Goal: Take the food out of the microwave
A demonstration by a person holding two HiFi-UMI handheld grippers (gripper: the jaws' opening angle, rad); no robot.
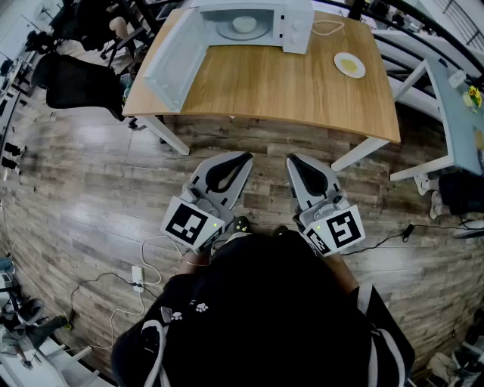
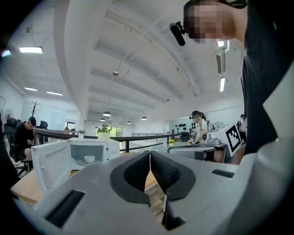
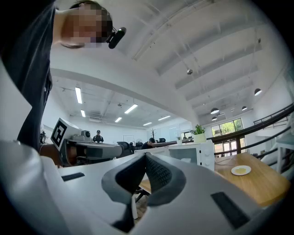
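Note:
A white microwave [image 1: 253, 23] stands at the far edge of the wooden table [image 1: 272, 87], its door [image 1: 172, 57] swung wide open to the left. Inside sits a small white bowl [image 1: 243, 24] on the turntable; the left gripper view shows the same bowl [image 2: 89, 159] in the cavity. My left gripper [image 1: 243, 159] and right gripper [image 1: 293, 161] are held side by side over the floor, well short of the table. Both are shut with nothing between the pads. The microwave [image 3: 195, 153] also appears in the right gripper view.
A small plate with yellow food [image 1: 349, 65] lies on the table right of the microwave, next to a white cable [image 1: 327, 28]. A black chair [image 1: 76, 82] stands left of the table. Another table [image 1: 457, 113] is at the right. Cables and a power strip [image 1: 138, 278] lie on the floor.

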